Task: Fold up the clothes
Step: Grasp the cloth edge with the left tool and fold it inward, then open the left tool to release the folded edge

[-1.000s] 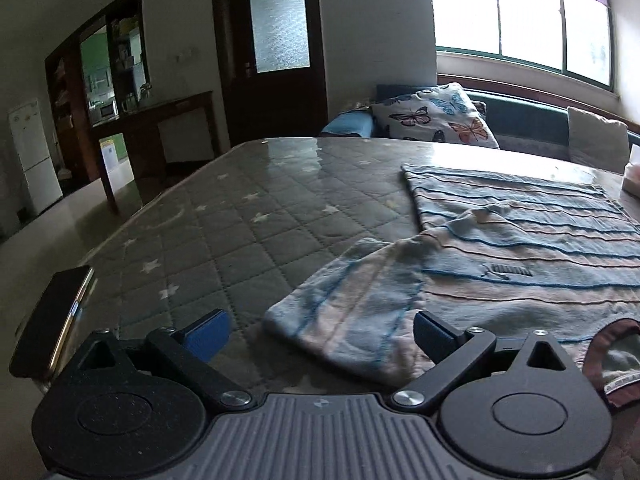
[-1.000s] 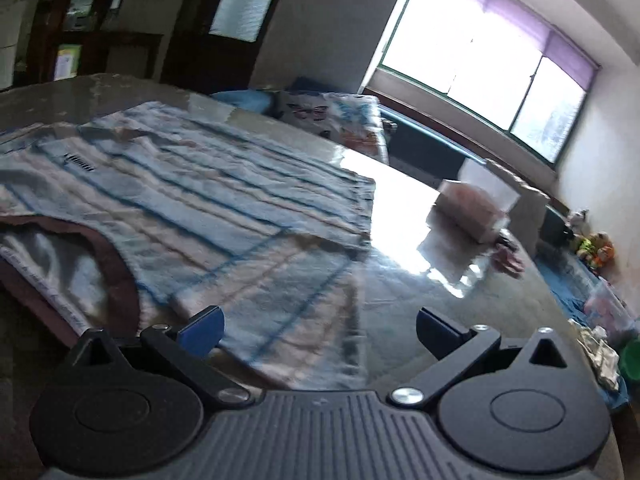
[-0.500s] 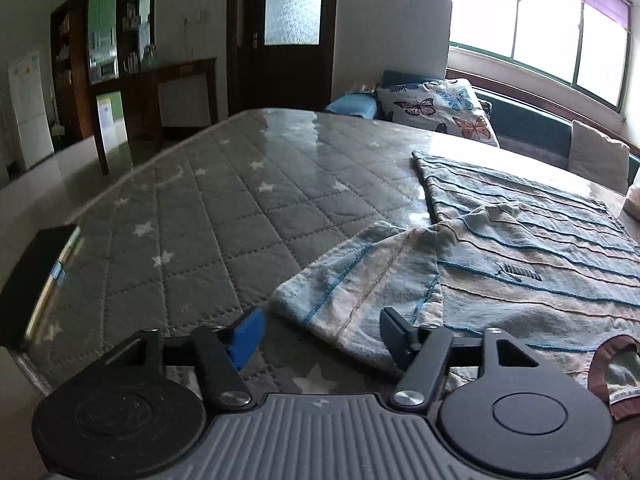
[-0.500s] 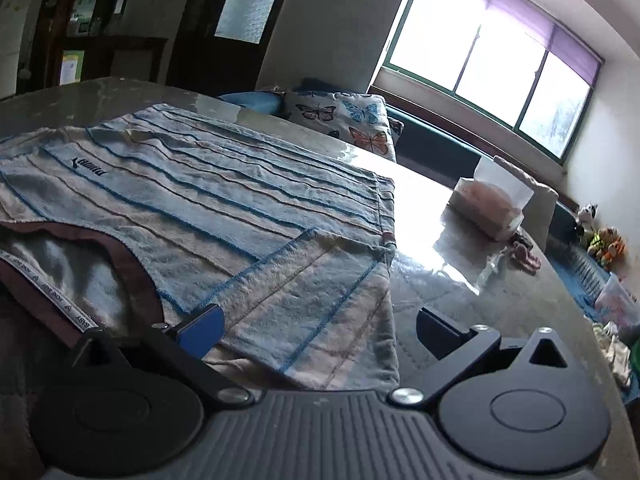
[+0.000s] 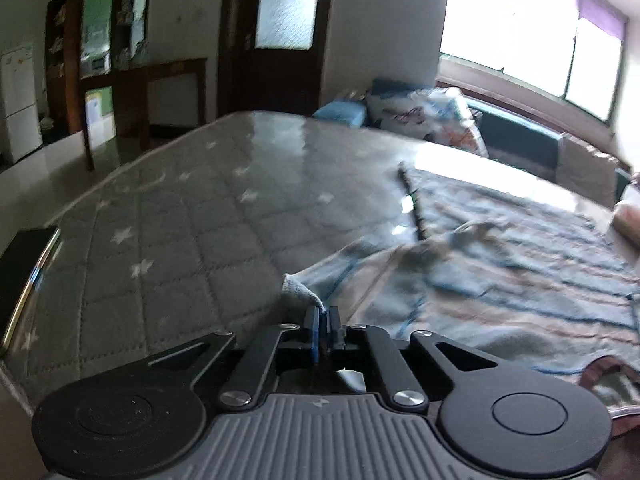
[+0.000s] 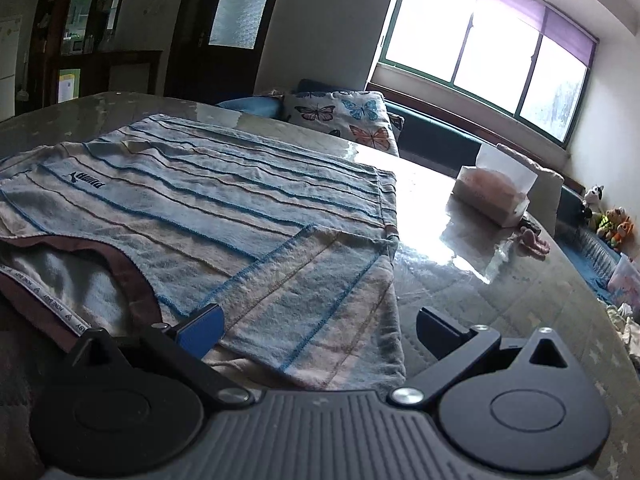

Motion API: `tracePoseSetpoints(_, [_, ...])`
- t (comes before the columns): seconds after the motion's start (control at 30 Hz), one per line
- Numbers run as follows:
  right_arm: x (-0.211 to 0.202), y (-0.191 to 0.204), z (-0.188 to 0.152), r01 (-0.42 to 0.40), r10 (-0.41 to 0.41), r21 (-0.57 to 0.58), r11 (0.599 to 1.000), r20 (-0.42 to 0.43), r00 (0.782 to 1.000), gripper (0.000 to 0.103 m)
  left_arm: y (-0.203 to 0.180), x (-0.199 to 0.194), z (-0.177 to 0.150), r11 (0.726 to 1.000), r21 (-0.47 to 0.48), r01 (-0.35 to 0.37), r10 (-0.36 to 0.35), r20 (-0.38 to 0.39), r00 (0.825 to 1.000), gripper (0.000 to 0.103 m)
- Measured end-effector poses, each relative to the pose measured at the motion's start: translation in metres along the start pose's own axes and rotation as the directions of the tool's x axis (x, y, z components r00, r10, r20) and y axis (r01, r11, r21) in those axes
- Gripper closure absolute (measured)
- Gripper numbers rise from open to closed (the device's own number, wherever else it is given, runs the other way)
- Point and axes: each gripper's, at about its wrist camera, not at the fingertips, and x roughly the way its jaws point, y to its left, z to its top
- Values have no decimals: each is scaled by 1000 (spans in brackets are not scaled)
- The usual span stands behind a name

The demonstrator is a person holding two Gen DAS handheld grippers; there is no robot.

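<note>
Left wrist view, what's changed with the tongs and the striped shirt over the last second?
The left tongs have just been closing and now pinch the sleeve edge of the striped shirt, lifting it slightly. The right tongs stay open astride the other sleeve; the shirt's body still lies flat.

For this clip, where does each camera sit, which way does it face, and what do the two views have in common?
Left wrist: on the left gripper, looking down along its fingers across the quilted bed; jaws shut on a sleeve tip of the striped shirt.
Right wrist: on the right gripper, facing the window; jaws open over the shirt's other sleeve.
Shared: shirt, bed, butterfly pillow, window. No hand shows.
</note>
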Motion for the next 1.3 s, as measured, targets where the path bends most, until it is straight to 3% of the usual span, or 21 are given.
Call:
tracePoseSetpoints(0.2, [1,-2,-1,-9,9,18,1000,-4,1000,0,-35,-24,11,986,100,135,-142,68,988,101])
tracePoseSetpoints(0.37, [0,-2,-1,-9,10,21,1000,-5,1000,0,-74,-33,6,941,224,253,-273,62,960,101])
tracePoseSetpoints(0.47, [0,-2,-1,-12,12,25,1000,-6,1000,0,-93,-32,-3,913,291,286,-308,30,951,100])
tracePoseSetpoints(0.67, [1,-4,-1,-21,21,37,999,-11,1000,0,-108,-25,-21,863,338,376,-368,-90,925,98])
tracePoseSetpoints(0.77, [2,-5,-1,-24,25,41,999,-13,1000,0,-109,-28,-24,842,369,394,-382,-108,918,94])
tracePoseSetpoints(0.87, [2,-6,-1,-28,28,48,998,-16,999,0,-103,-30,-15,850,369,376,-378,-70,923,77])
tracePoseSetpoints(0.9, [2,-6,-1,-28,29,50,998,-17,999,0,-100,-28,-11,861,365,355,-362,-53,931,75])
tracePoseSetpoints(1.07, [4,-7,-1,-36,37,64,997,-22,999,0,-88,2,11,917,304,258,-257,-44,966,75])
tracePoseSetpoints(1.2, [5,-12,-1,-51,54,90,995,-31,998,0,-87,33,16,933,300,200,-178,-99,979,75])
tracePoseSetpoints(1.3, [7,-16,-2,-70,75,123,990,-41,996,0,-87,48,12,932,312,184,-148,-136,980,74])
